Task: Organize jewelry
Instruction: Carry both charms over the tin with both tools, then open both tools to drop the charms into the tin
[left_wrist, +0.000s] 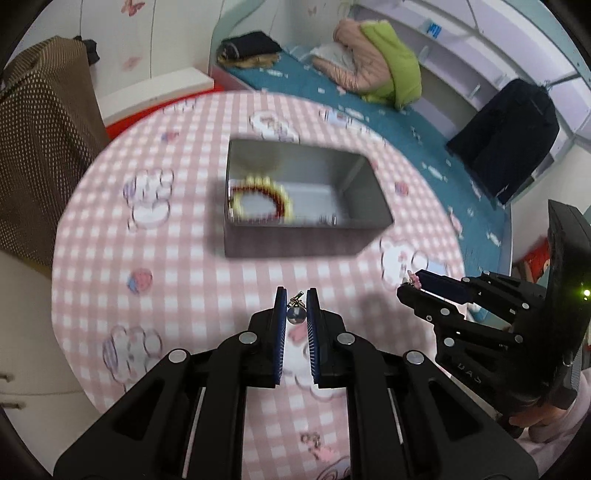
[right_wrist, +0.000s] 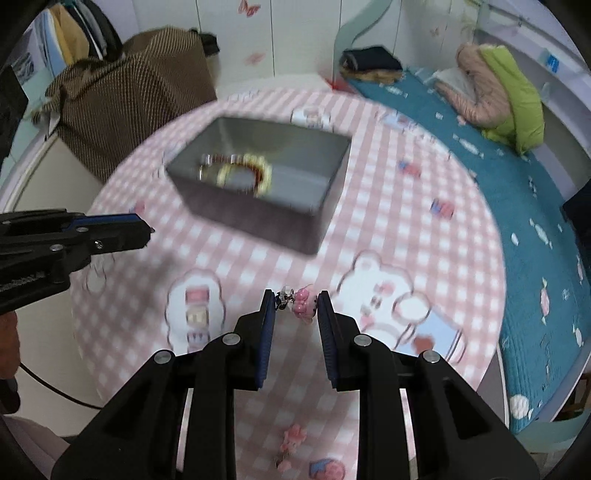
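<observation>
My left gripper is shut on a small silver ball earring, held above the pink checked tablecloth. In the right wrist view my right gripper is shut on a pink charm earring, also off the table. Each gripper shows in the other's view: the right gripper at the right edge, the left gripper at the left. Beyond both stands an open grey metal box with a yellow and red bead bracelet inside.
The round table carries a pink checked cloth with cartoon prints. Another pink earring lies on it near me, seen blurred in the left view as a small pink piece. A bed with a teal cover runs along the right.
</observation>
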